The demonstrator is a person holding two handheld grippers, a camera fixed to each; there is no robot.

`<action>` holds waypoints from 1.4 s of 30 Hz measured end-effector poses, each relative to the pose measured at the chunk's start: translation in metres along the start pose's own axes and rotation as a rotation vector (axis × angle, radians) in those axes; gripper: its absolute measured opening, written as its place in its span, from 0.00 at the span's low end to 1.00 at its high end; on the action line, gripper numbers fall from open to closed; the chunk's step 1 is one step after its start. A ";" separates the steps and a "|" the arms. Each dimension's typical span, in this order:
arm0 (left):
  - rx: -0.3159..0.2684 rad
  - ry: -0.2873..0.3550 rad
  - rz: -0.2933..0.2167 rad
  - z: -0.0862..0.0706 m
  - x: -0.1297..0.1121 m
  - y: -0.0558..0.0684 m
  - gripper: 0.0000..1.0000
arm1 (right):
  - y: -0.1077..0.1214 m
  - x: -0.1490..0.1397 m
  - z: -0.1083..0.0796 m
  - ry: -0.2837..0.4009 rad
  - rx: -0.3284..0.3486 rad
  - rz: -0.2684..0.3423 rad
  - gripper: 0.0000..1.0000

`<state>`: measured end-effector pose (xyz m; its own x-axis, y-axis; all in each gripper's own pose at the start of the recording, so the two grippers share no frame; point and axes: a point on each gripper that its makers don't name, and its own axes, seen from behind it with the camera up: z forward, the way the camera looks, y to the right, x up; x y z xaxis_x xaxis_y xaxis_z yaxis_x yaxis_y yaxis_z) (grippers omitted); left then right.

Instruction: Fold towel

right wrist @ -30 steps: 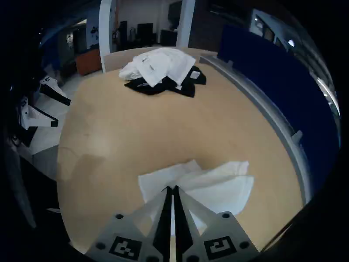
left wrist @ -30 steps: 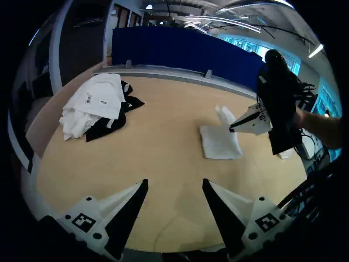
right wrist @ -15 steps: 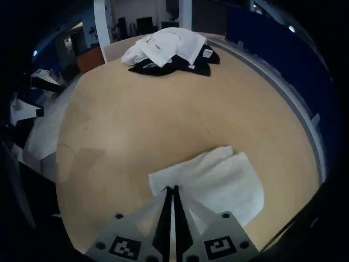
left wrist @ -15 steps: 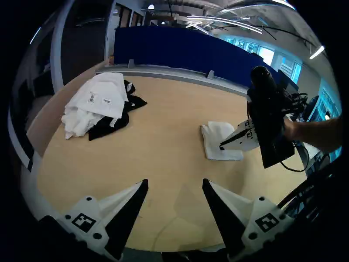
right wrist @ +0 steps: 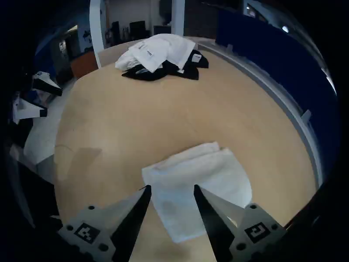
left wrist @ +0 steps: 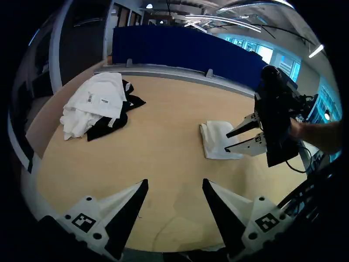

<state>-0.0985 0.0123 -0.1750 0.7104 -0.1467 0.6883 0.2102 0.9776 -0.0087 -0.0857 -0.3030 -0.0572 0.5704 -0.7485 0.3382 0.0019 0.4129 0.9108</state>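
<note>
Two grippers spread apart and empty, right gripper (right wrist: 172, 187) with its tips over the near edge of the folded white towel (right wrist: 198, 174), towel flat on the wooden table (right wrist: 109, 131) at 6 o'clock, left gripper (left wrist: 174, 180) well apart, clothes heap (left wrist: 98, 102) at 10 o'clock.

Tabletop (left wrist: 165, 131): pale wood, rounded edge, across the middle of both views.

Left gripper view:
- Blue partition (left wrist: 183, 48) along the tabletop's far edge, upper centre.
- Grey rail (left wrist: 174, 75) with small brackets at the partition's foot.
- Ceiling exposed, with long curved strip lights (left wrist: 218, 19) at top right.
- Windows (left wrist: 266, 52) bright and teal-tinted, upper right, behind the partition.
- White column (left wrist: 54, 52) at upper left, with a dark wall (left wrist: 83, 39) next to it.

Right gripper view:
- The partition curves down the right edge, in shadow.
- White post (right wrist: 94, 26) at top left, with an orange cabinet (right wrist: 83, 63) just beside it.
- Pale floor (right wrist: 39, 139) at left, below the tabletop's rim.
- Room beyond is dim, top centre.
</note>
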 end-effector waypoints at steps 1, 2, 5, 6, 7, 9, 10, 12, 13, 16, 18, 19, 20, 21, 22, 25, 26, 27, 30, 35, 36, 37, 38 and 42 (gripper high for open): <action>0.000 0.000 0.001 0.000 0.000 0.000 0.92 | 0.000 -0.002 -0.002 -0.001 -0.005 0.006 0.75; 0.001 0.000 0.002 0.000 0.000 0.001 0.92 | 0.001 -0.005 -0.004 -0.001 -0.009 0.012 0.75; -0.001 0.000 0.004 0.000 0.001 0.002 0.92 | 0.001 -0.014 -0.009 -0.005 -0.022 0.029 0.75; -0.001 0.000 0.005 0.000 0.001 0.002 0.92 | 0.001 -0.018 -0.011 -0.007 -0.026 0.035 0.75; -0.002 0.000 0.006 0.001 0.001 0.003 0.92 | 0.001 -0.022 -0.012 -0.010 -0.029 0.043 0.75; -0.003 -0.001 0.007 0.001 0.001 0.004 0.92 | 0.000 -0.030 -0.015 -0.015 -0.035 0.057 0.75; -0.004 -0.001 0.008 0.002 0.001 0.004 0.92 | -0.001 -0.035 -0.017 -0.018 -0.038 0.065 0.75; -0.005 -0.002 0.010 0.003 0.001 0.005 0.92 | -0.002 -0.044 -0.020 -0.025 -0.043 0.079 0.75; -0.006 -0.002 0.012 0.003 0.002 0.005 0.92 | -0.003 -0.048 -0.022 -0.029 -0.046 0.085 0.75; -0.010 -0.002 0.016 0.004 0.003 0.007 0.92 | -0.004 -0.061 -0.026 -0.039 -0.055 0.101 0.75; -0.012 -0.002 0.019 0.005 0.003 0.008 0.92 | -0.004 -0.067 -0.028 -0.046 -0.060 0.110 0.75; -0.012 -0.002 0.019 0.005 0.003 0.008 0.92 | -0.005 -0.070 -0.028 -0.049 -0.062 0.114 0.75; -0.013 -0.003 0.019 0.005 0.003 0.009 0.92 | -0.005 -0.072 -0.028 -0.051 -0.064 0.118 0.75; -0.014 -0.004 0.019 0.005 0.003 0.009 0.92 | -0.005 -0.074 -0.028 -0.053 -0.066 0.121 0.75; -0.014 -0.003 0.020 0.005 0.003 0.009 0.92 | -0.005 -0.076 -0.028 -0.056 -0.067 0.123 0.75; -0.016 -0.003 0.022 0.005 0.003 0.010 0.92 | -0.006 -0.080 -0.028 -0.064 -0.071 0.127 0.75; -0.016 -0.003 0.022 0.005 0.003 0.010 0.92 | -0.006 -0.082 -0.028 -0.067 -0.071 0.128 0.75; -0.016 -0.003 0.023 0.005 0.003 0.010 0.92 | -0.006 -0.084 -0.028 -0.070 -0.072 0.128 0.75; -0.015 -0.003 0.022 0.005 0.002 0.009 0.92 | -0.008 -0.088 -0.028 -0.078 -0.071 0.134 0.71; -0.016 -0.003 0.017 0.005 0.001 0.008 0.92 | -0.008 -0.094 -0.025 -0.089 -0.073 0.147 0.52; -0.016 -0.003 0.016 0.005 0.001 0.008 0.92 | -0.008 -0.095 -0.024 -0.092 -0.074 0.150 0.48; -0.016 -0.002 0.017 0.005 0.002 0.008 0.92 | -0.008 -0.095 -0.024 -0.093 -0.072 0.154 0.45; -0.016 -0.002 0.018 0.005 0.002 0.008 0.92 | -0.009 -0.095 -0.023 -0.094 -0.069 0.157 0.42; -0.016 -0.001 0.017 0.005 0.002 0.007 0.92 | -0.008 -0.096 -0.021 -0.098 -0.075 0.167 0.33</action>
<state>-0.0982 0.0199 -0.1701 0.7133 -0.1297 0.6887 0.2091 0.9774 -0.0324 -0.1234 -0.2234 -0.1019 0.4849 -0.7118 0.5081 -0.0231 0.5703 0.8211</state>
